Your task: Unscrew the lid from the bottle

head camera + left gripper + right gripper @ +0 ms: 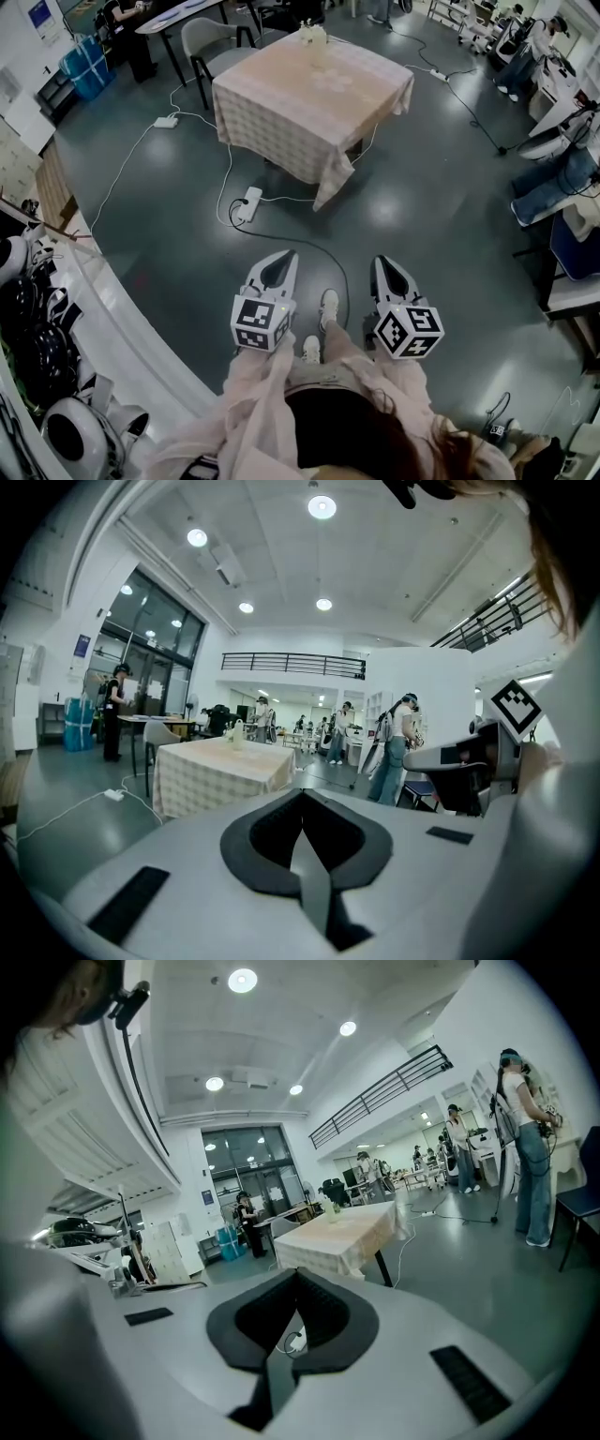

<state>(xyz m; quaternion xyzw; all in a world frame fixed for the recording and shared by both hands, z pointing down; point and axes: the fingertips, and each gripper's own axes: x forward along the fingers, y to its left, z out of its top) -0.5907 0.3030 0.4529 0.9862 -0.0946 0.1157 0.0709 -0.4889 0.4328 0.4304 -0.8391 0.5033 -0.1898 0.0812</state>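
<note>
A pale bottle (312, 36) stands at the far side of a table (309, 94) covered with a checked beige cloth, several steps ahead of me. The left gripper view shows the bottle (236, 733) small on the table (220, 771). It is just as small in the right gripper view, bottle (333, 1209) on table (349, 1230). My left gripper (281, 259) and right gripper (386, 263) are held side by side over the floor, far short of the table. Both point toward it. Each is shut with nothing between its jaws, left (302, 794) and right (295, 1274).
A white power strip (248, 202) and cables lie on the dark floor between me and the table. A grey chair (208, 42) stands behind the table's left corner. A curved white counter (112, 319) runs along my left. People (398, 747) and desks fill the right side.
</note>
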